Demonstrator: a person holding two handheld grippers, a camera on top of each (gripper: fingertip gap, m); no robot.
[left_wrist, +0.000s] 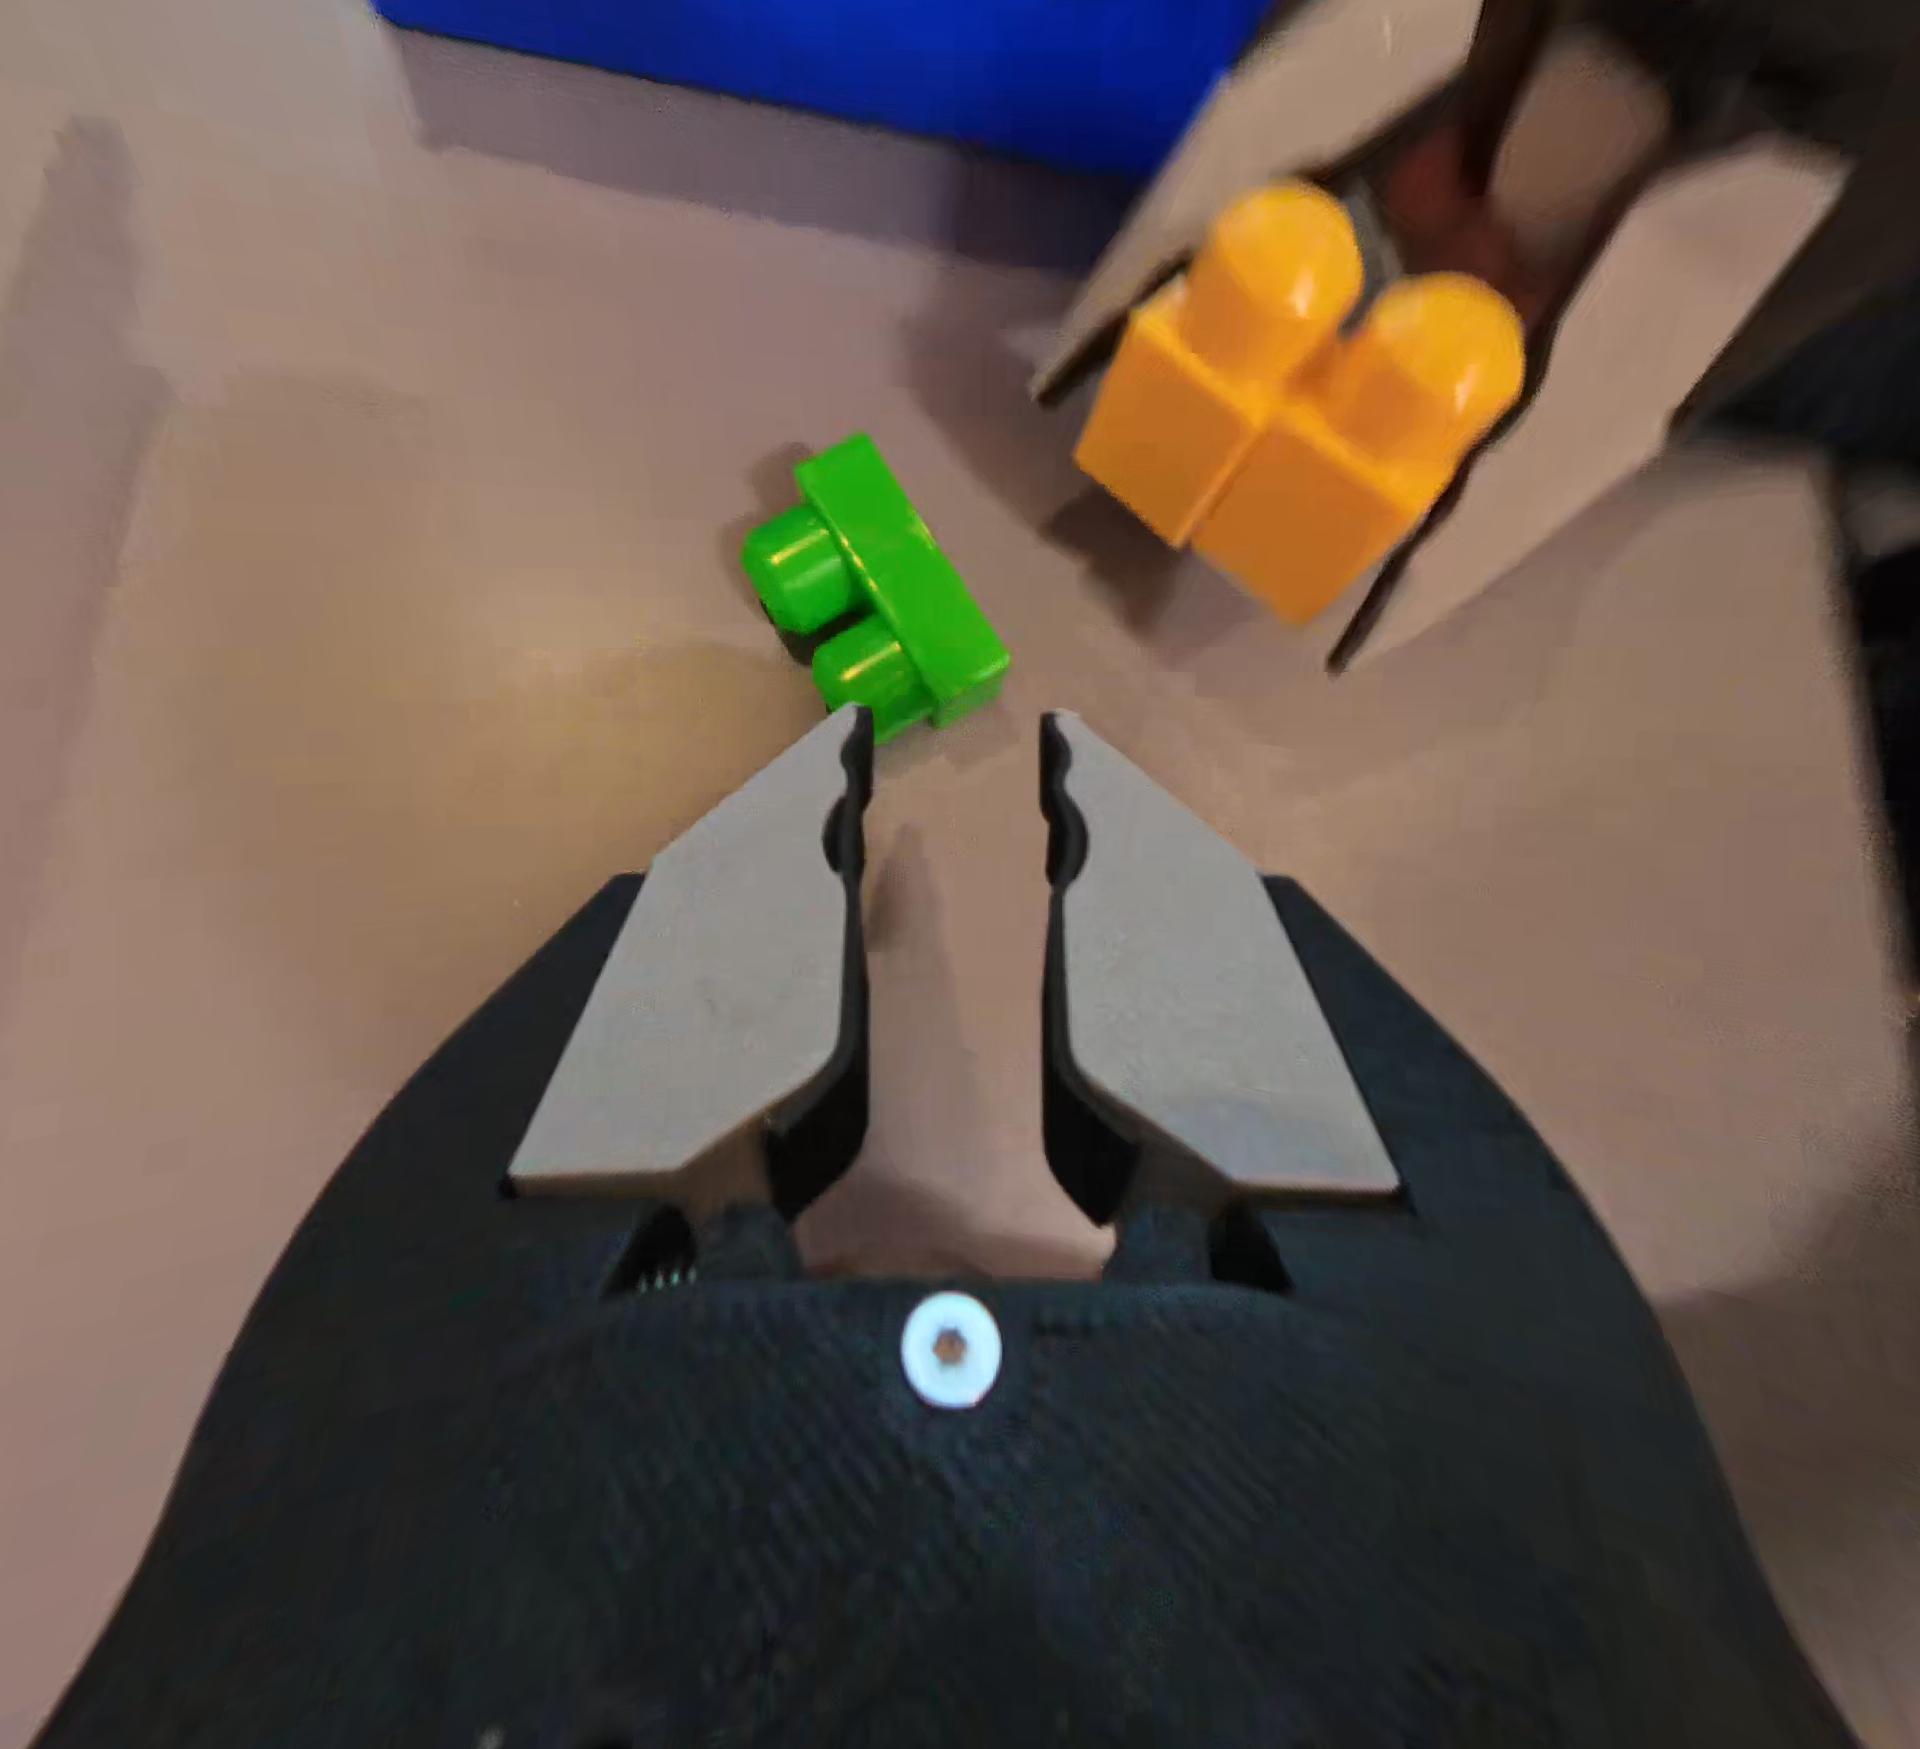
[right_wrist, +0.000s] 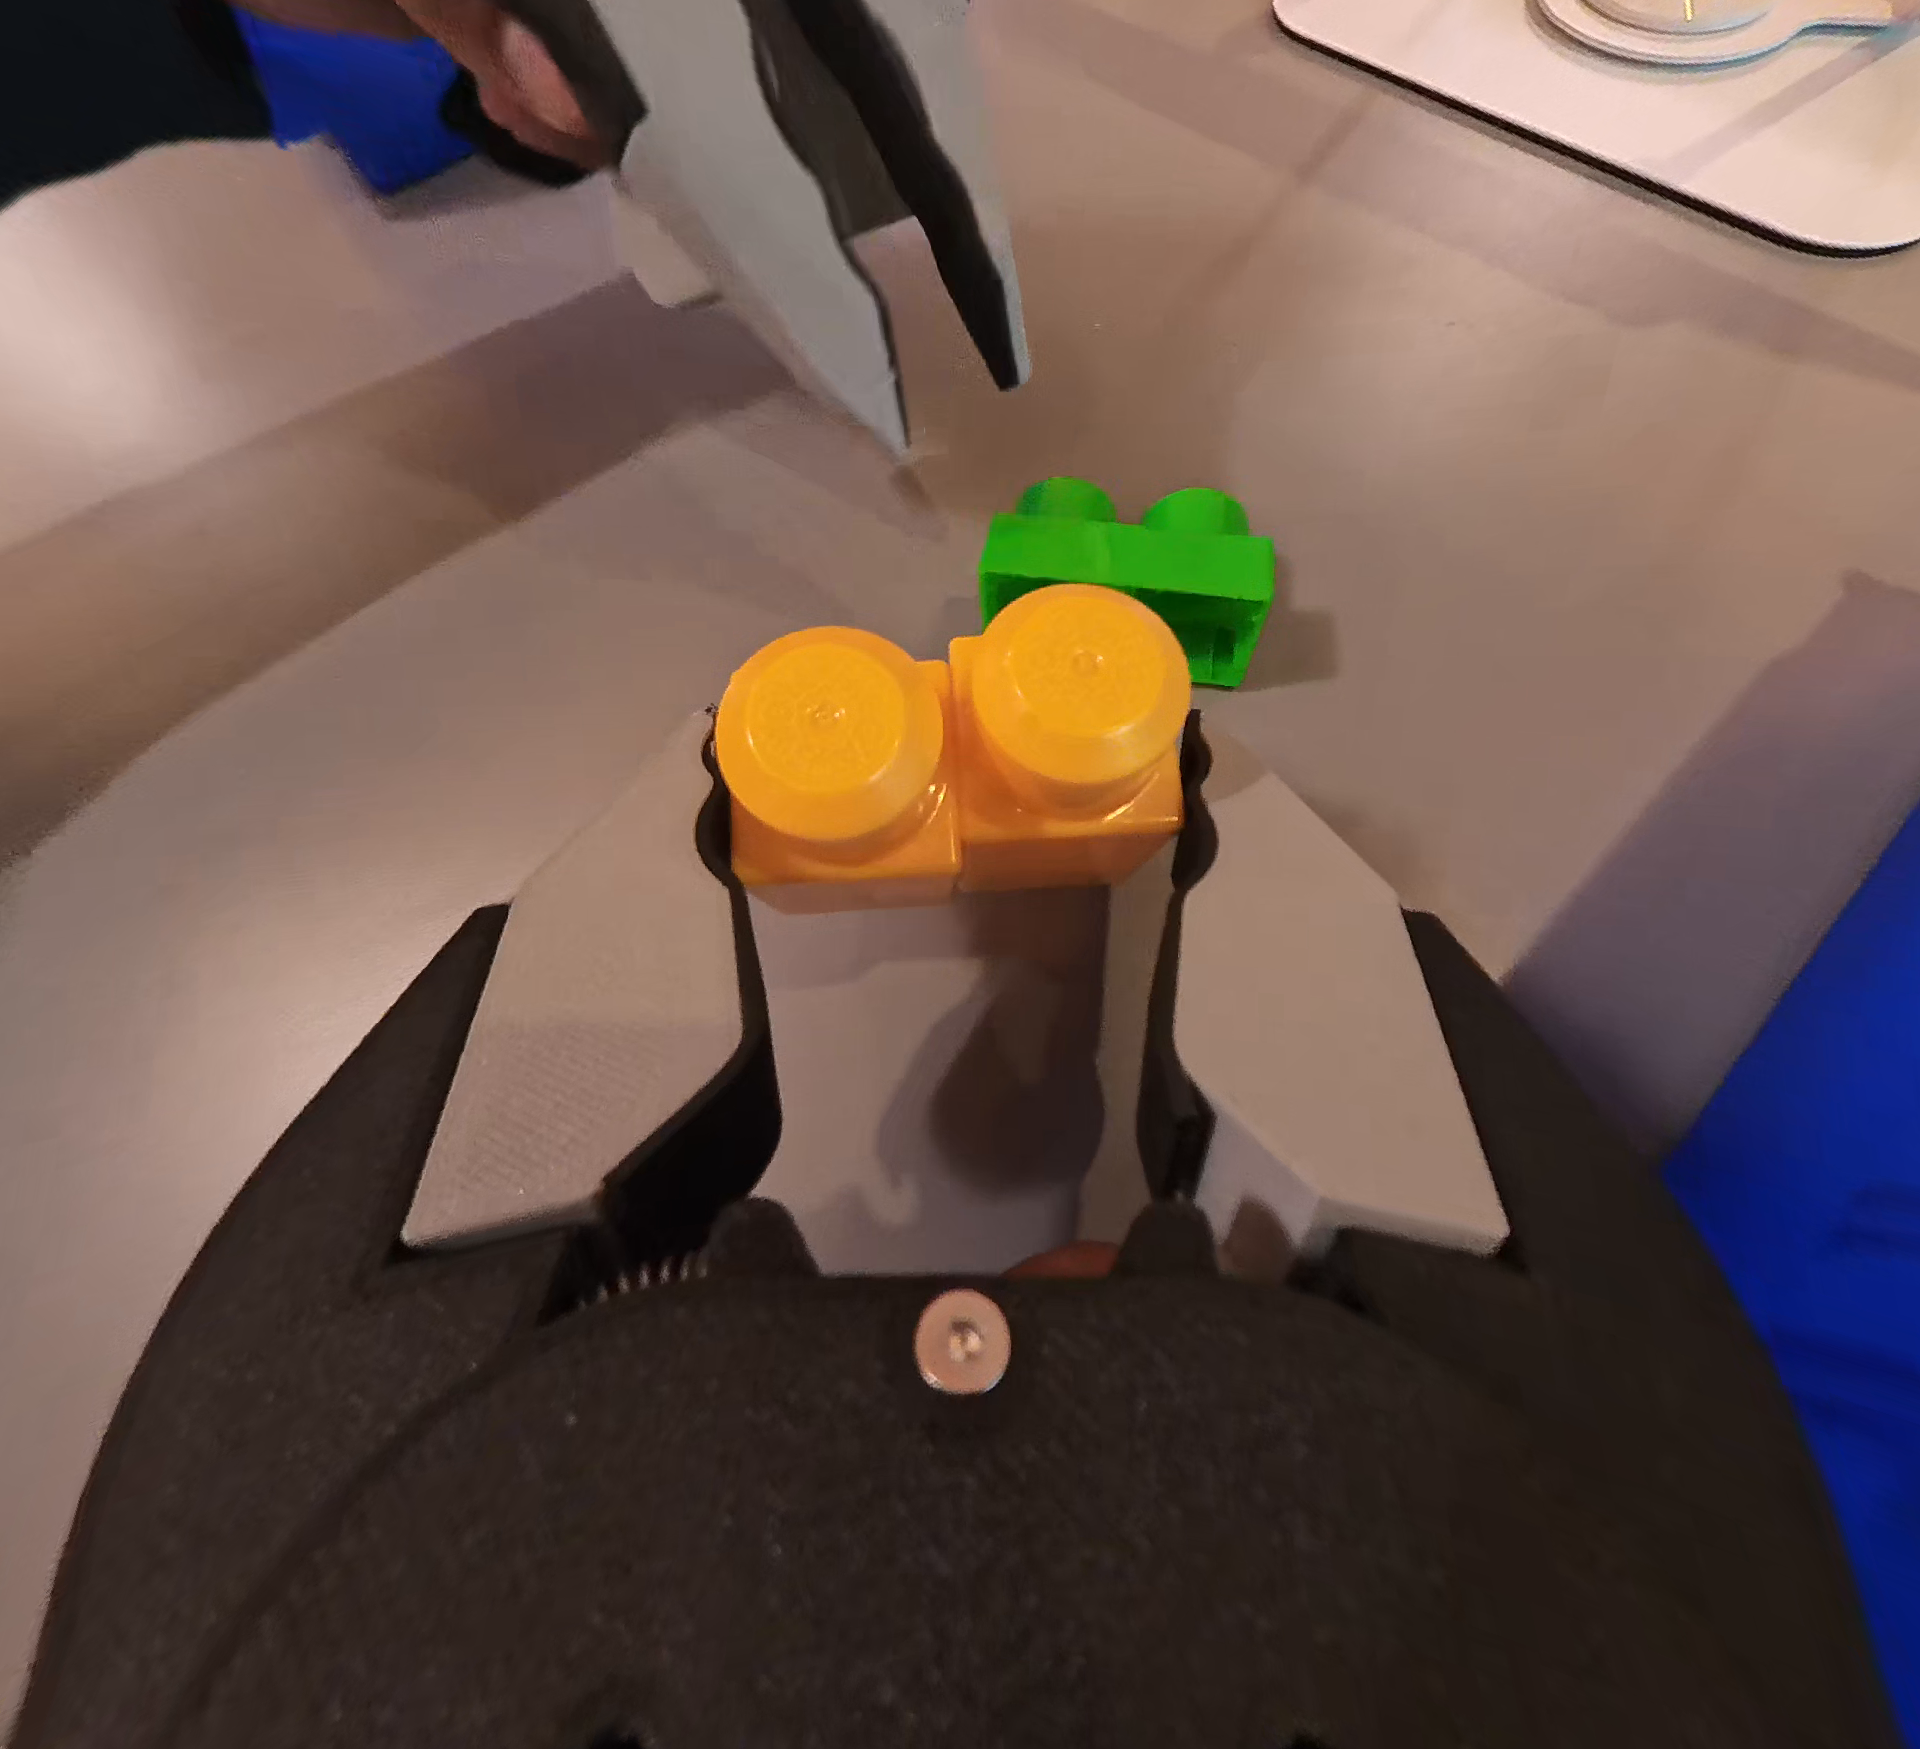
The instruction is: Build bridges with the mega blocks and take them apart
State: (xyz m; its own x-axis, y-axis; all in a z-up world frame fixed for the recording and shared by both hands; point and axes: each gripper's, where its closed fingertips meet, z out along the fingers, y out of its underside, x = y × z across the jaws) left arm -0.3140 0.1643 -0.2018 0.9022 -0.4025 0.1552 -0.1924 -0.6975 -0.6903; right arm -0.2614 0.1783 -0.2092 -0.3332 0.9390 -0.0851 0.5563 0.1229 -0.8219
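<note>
One orange block (right_wrist: 956, 764) between right gripper (right_wrist: 951, 795) fingers.

Our left gripper (left_wrist: 951, 728) hangs tilted downward, fingers parted, gripping nothing; our right gripper (right_wrist: 951, 764) is clamped, fingers spread wide.

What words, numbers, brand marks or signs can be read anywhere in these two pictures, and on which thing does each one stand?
None: no readable text shows in either view.
The stud tops of the orange block bear only a faint texture, no letters.
The green block, both grippers and the white pad show no writing.
</note>
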